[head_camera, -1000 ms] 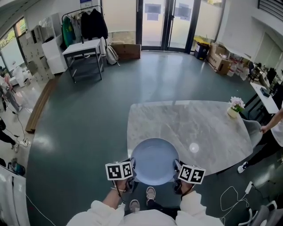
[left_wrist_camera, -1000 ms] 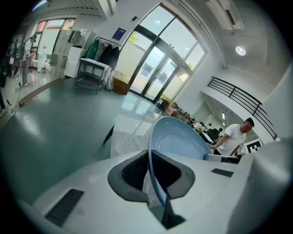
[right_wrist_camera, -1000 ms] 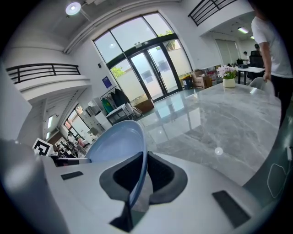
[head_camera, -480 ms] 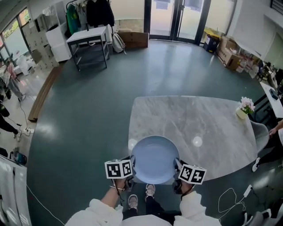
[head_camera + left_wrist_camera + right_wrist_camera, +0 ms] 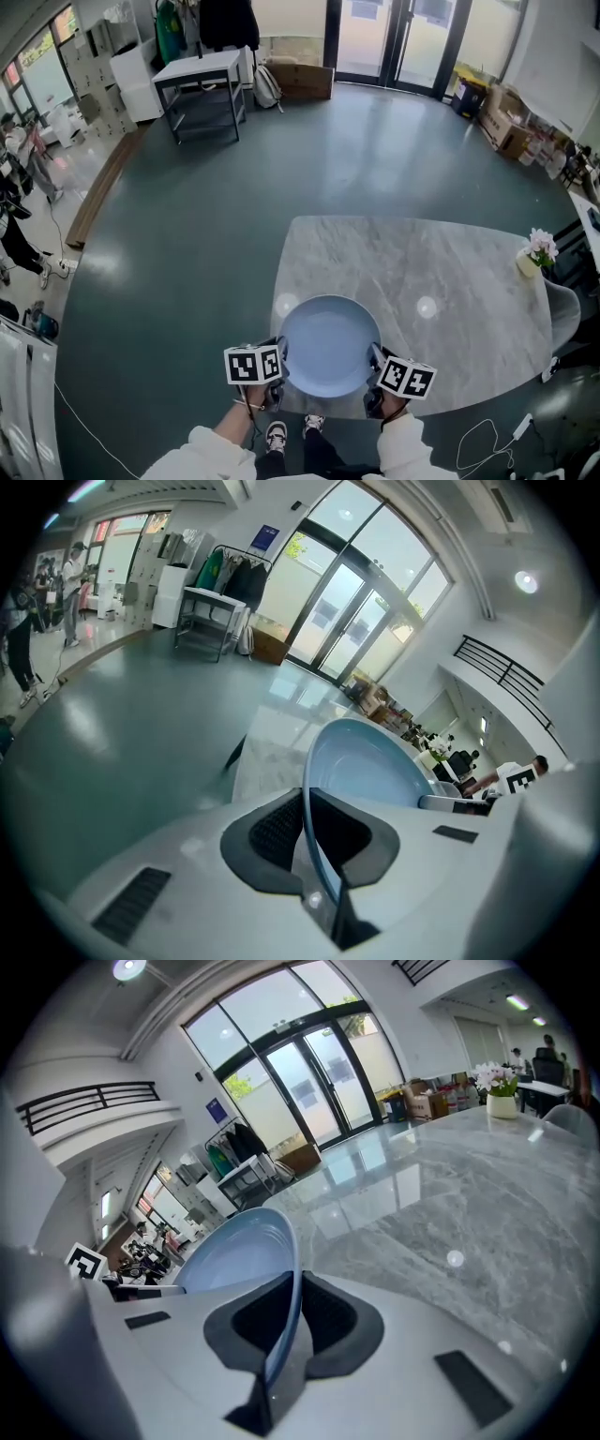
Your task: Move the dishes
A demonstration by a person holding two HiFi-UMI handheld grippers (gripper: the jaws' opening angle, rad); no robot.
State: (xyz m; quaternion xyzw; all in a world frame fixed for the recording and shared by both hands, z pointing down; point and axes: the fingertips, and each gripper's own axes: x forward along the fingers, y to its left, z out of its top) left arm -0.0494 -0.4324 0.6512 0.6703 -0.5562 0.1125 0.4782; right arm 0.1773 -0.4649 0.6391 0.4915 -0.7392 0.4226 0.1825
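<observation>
Dark green floor (image 5: 187, 216) on every side of the marble table (image 5: 450, 272), the reference for all positions below.

Well beyond the table's far-left corner, towards the room's wall: grey work table (image 5: 202, 70), with a brown cardboard box (image 5: 300, 80) near its right end.

At the marble table's near edge, towards its left end: round pale blue plate (image 5: 330, 342), held level, seen from above against the marble. Contact between plate and marble not determinable.

On the plate's left rim, at the table's near-left corner: left gripper (image 5: 277, 361). Jaws drawn in to a narrow gap, with a dark pad on either face of the rim and the rim clamped between them.

On the plate's right rim, also at the table's near edge: right gripper (image 5: 377, 361). Jaws closed down to the rim's thickness, with the rim held between the pads.

Marker cubes on both grippers turned upward.

At the table's right edge, well apart from the plate: small pot of pale pink flowers (image 5: 530, 262), upright on the marble.
</observation>
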